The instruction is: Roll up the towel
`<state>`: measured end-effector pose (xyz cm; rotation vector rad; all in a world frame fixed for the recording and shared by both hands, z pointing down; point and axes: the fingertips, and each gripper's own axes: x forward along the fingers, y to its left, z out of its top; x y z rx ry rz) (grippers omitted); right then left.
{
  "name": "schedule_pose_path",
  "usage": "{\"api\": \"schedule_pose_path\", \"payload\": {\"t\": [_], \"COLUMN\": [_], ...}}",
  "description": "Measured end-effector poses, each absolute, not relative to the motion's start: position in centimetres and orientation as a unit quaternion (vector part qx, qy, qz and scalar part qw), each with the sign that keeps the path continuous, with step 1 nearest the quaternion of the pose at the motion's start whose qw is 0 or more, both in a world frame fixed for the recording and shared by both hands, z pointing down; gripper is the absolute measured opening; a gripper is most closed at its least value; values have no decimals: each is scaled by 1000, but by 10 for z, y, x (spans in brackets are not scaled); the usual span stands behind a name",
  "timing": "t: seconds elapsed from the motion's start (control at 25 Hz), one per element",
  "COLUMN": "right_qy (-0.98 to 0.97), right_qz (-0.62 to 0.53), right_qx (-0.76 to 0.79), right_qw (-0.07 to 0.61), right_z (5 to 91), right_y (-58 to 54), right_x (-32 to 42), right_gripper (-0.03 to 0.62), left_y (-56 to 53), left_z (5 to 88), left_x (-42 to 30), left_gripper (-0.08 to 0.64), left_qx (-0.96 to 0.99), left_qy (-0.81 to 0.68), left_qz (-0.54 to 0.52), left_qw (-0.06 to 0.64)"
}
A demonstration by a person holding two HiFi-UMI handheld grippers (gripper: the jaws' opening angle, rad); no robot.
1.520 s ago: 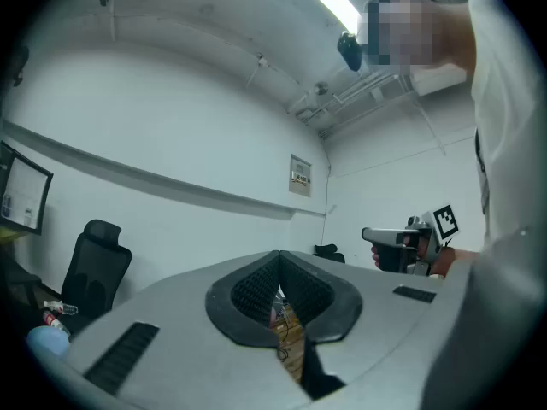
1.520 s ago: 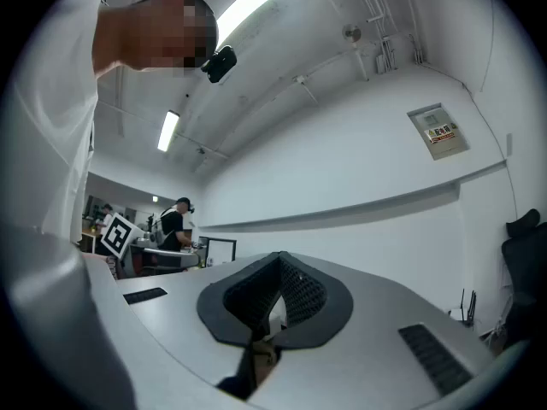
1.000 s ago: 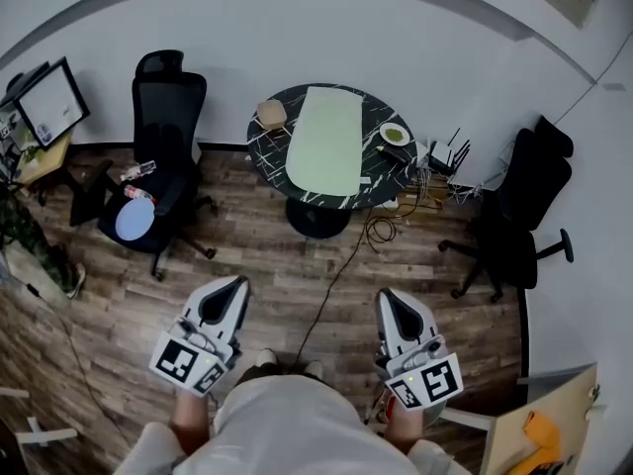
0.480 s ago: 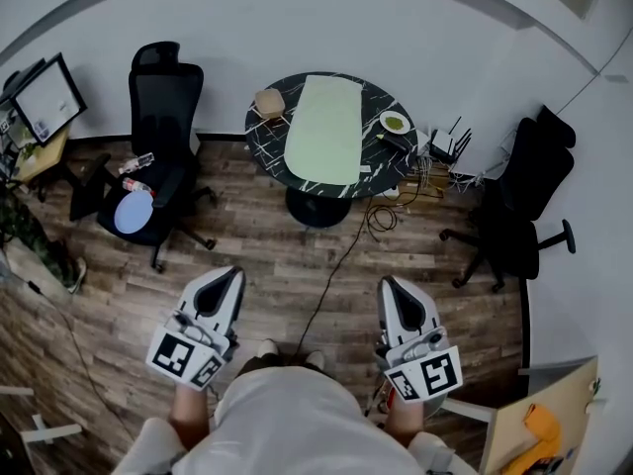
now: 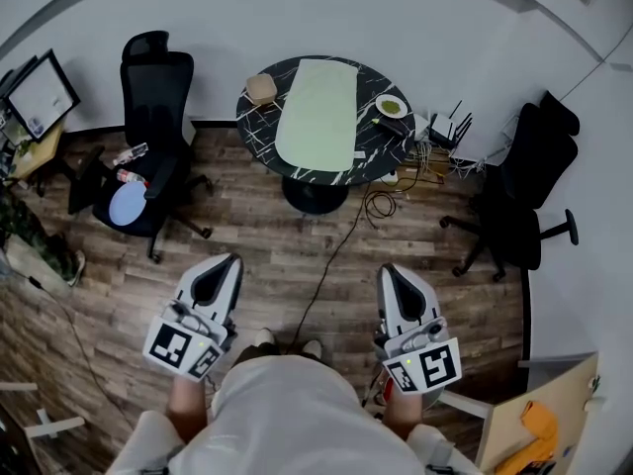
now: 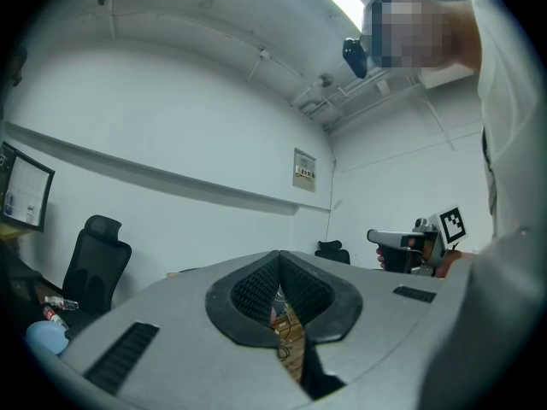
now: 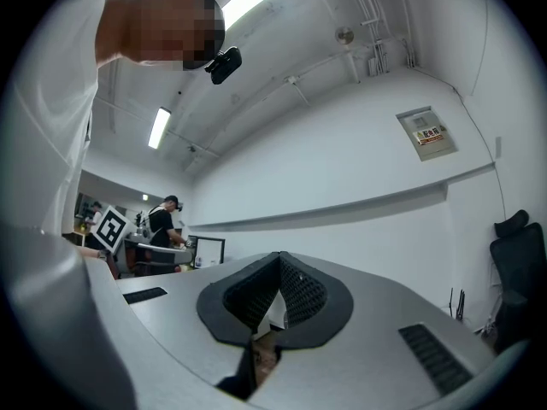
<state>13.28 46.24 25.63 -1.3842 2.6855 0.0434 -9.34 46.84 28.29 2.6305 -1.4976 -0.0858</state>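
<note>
A pale green towel point(image 5: 317, 114) lies spread flat on a round black marble table point(image 5: 255, 127) across the room, in the head view. My left gripper point(image 5: 228, 261) and right gripper point(image 5: 387, 270) are held out level in front of the person's body, well short of the table, above the wood floor. Both are shut with nothing between the jaws. In the left gripper view the left gripper point(image 6: 279, 256) is closed pad against pad, and the right gripper point(image 6: 376, 237) shows beyond it. The right gripper point(image 7: 279, 256) is likewise closed in its own view.
A black office chair point(image 5: 150, 139) with a blue disc on its seat stands left of the table; another black chair point(image 5: 522, 204) stands at the right. On the table are a tan box point(image 5: 261, 89) and a bowl point(image 5: 392, 106). Cables point(image 5: 381, 206) trail across the floor.
The table and towel have shifted up and slightly left in the head view as the view moved. Both grippers stay shut and side by side.
</note>
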Motion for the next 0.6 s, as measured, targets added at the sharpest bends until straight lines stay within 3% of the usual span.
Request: {"api": "schedule_pose_path", "payload": {"t": [0.6], "right_qy": [894], "right_qz": [-7], "right_qx": [-443], "right_qw": [63], "right_z": [279], "right_y": [380], "right_x": [172], "right_gripper": [-5], "left_y": [387], "left_z": [307], "left_x": [-60], "left_gripper": [2], "left_qx": [856], "left_qy": [-512], "left_qz": [-6], "left_qw": [62]}}
